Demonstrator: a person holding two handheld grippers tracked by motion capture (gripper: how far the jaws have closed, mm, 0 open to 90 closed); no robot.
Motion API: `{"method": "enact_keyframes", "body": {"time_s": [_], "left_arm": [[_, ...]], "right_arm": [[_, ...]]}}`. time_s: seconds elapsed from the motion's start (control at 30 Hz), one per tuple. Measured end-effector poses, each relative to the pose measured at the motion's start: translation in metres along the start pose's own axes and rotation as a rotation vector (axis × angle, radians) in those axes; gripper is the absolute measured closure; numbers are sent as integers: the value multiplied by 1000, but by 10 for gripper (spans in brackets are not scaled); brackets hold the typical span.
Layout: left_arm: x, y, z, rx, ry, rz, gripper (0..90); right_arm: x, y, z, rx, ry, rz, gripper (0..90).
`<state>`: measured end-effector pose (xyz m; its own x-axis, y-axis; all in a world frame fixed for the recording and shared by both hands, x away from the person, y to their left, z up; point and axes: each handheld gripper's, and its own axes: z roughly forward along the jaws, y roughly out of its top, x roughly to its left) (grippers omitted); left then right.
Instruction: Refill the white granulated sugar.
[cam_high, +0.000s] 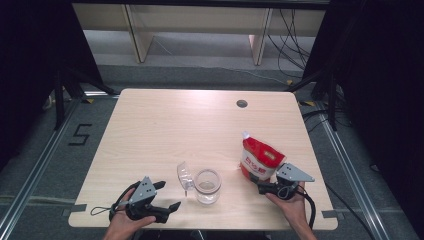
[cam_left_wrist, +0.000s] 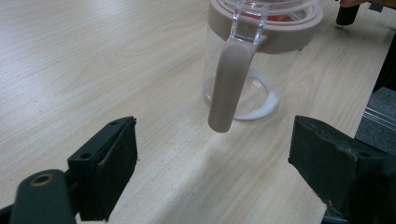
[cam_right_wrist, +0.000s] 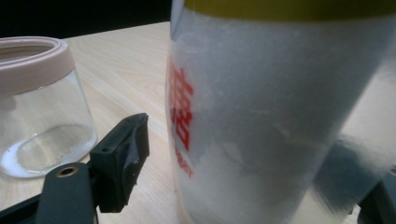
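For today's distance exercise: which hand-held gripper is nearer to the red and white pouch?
Right. The right hand-held gripper sits at the red and white pouch's base, jaws open around it; the left hand-held gripper lies beyond the clear glass jar.

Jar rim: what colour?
Pinkish beige, a band around the clear jar's rim; clearest in the left gripper view.

Red-white pouch (cam_high: 260, 161), clear pink-rimmed jar (cam_high: 207, 185)

Both grippers' fingers (cam_left_wrist: 105, 175) spread wide.
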<state>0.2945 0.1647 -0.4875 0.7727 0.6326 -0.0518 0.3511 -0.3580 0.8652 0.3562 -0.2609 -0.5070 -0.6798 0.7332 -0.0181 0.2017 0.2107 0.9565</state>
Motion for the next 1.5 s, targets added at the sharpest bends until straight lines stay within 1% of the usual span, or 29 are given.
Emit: {"method": "enact_keyframes", "body": {"time_s": [0.07,0.1,0.13,0.2,0.23,0.27,0.3,0.37,0.4,0.43,0.47,0.53,0.6,0.63,0.7,0.93,1.0,1.03,1.1,1.13,1.17,1.2,1.23,1.27,1.33,1.37,1.4,1.43,1.5], "left_arm": [[0,0,0,1,-1,0,150],[-1,0,0,4,5,-11,150],[-2,0,-1,9,11,-22,150],[-1,0,-1,5,6,-11,150],[-1,0,0,4,5,-25,150],[0,0,0,2,0,3,150],[0,0,0,-2,-3,-6,150],[0,0,0,-2,-3,-6,150],[0,0,0,-2,-3,-6,150],[0,0,0,-1,-3,-7,150],[0,0,0,-1,-2,-7,150],[-2,-1,0,-1,0,-33,150],[-2,-1,0,-2,1,-34,150],[0,0,0,-2,-2,-15,150],[0,0,0,-2,-2,-11,150],[0,0,0,-2,-2,-12,150],[0,0,0,-2,-3,-13,150],[0,0,0,-1,-3,-13,150],[0,0,1,-5,-3,-14,150],[0,-1,1,-7,-3,-15,150],[0,-1,1,-7,-4,-16,150],[0,-1,1,-7,-4,-16,150],[0,-1,1,-7,-4,-16,150],[0,-1,1,-4,-4,-13,150],[0,-1,1,-5,-6,-15,150],[0,-1,1,-5,-7,-14,150],[0,-1,1,-5,-6,-15,150],[0,-1,1,-6,-5,-16,150],[0,-1,1,-4,-3,-12,150]], "right_arm": [[-1,0,0,12,-1,-7,244],[1,-1,0,24,-2,10,245],[2,-1,1,17,-2,18,245],[-1,-1,3,14,6,-11,246],[0,-2,2,18,-1,1,250],[-1,-2,3,11,15,-4,253],[0,-1,3,16,17,13,254],[-1,-2,4,-5,10,5,255],[-1,-2,4,0,8,2,255],[-2,-2,4,-3,18,4,255],[-3,-2,5,-14,21,-14,256],[-3,-2,5,-16,22,6,261],[-3,-2,5,-17,22,-1,265],[-3,-2,5,-16,20,-2,265],[-4,-2,6,-12,9,-10,265],[-3,-3,6,-20,17,4,266],[-4,-3,8,-40,30,-1,267],[-4,-3,8,-29,36,15,267],[-5,-4,8,-40,12,3,268],[-4,-4,8,-26,13,15,268],[-8,-4,9,-37,14,-34,268],[-8,-4,9,-40,15,-35,267],[-8,-4,10,-44,21,-31,268],[-5,-5,8,-18,13,14,267],[-6,-5,9,-22,17,20,268],[-6,-5,9,-30,16,9,271],[-11,-5,12,-63,26,-43,278],[-10,-5,11,-47,27,-32,283],[-11,-5,11,-54,30,-39,285]]}}
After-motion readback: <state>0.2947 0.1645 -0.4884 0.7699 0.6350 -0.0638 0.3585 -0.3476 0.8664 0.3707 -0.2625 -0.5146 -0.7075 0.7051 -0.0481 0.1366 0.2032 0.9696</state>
